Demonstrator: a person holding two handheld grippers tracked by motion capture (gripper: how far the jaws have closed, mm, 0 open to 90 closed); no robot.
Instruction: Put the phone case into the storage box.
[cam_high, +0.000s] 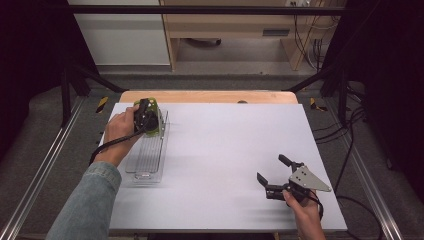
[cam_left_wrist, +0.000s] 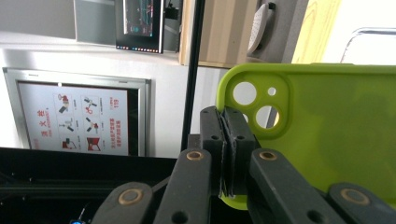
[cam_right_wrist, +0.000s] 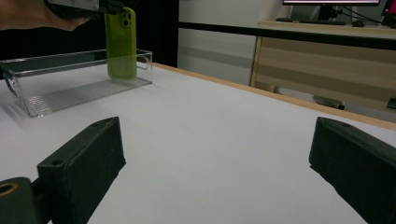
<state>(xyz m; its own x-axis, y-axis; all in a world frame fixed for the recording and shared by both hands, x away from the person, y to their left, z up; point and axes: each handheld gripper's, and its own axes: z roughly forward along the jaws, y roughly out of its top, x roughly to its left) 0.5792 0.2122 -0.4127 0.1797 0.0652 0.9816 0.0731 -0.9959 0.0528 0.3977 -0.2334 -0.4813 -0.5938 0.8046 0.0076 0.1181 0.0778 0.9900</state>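
Note:
A lime green phone case (cam_high: 154, 119) stands upright inside the far end of a clear plastic tray (cam_high: 147, 159) at the table's left. My left gripper (cam_high: 144, 119) is shut on the case's top edge, beside the camera cut-outs. In the left gripper view the closed pads pinch the edge of the green case (cam_left_wrist: 327, 135) at my left gripper (cam_left_wrist: 225, 140). In the right gripper view the case (cam_right_wrist: 121, 44) hangs upright in the tray (cam_right_wrist: 60, 95). My right gripper (cam_high: 272, 170) rests low over the table's right front, open with nothing between its fingers (cam_right_wrist: 81, 163).
A white mat (cam_high: 225, 160) covers the table, with a wooden edge (cam_high: 210, 96) at the far side. Cables (cam_high: 350, 130) trail on the floor to the right. Black frame rails stand at both sides.

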